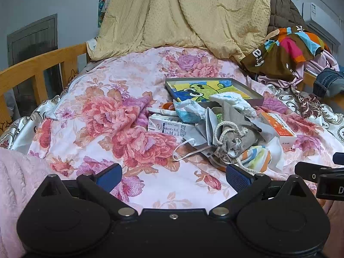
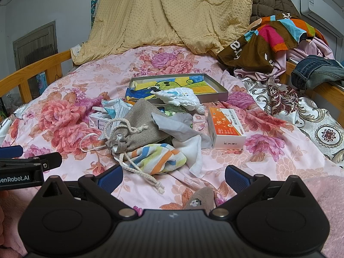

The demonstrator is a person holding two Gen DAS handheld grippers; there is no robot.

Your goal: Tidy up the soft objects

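Note:
A heap of small soft items lies mid-bed on the floral sheet (image 1: 103, 116). It holds a grey drawstring pouch (image 2: 142, 129), a striped cloth (image 2: 157, 159), a white towel (image 2: 195, 152), a grey cloth (image 2: 178, 124) and a white patterned cloth (image 2: 182, 97). The pouch (image 1: 232, 133) and striped cloth (image 1: 257, 155) also show in the left wrist view. My left gripper (image 1: 173, 177) is open, hovering just short of the heap, nothing between its fingers. My right gripper (image 2: 173, 177) is open too, right before the striped cloth. A grey sock (image 2: 200, 200) lies under it.
A shallow tray with a cartoon picture (image 2: 178, 86) sits behind the heap. An orange-and-white box (image 2: 225, 129), a white carton (image 1: 169, 126) and a face mask (image 1: 189, 111) lie among the cloths. Yellow blanket (image 2: 172, 17), piled clothes (image 2: 275, 38) and wooden rails (image 1: 40, 71) ring the bed.

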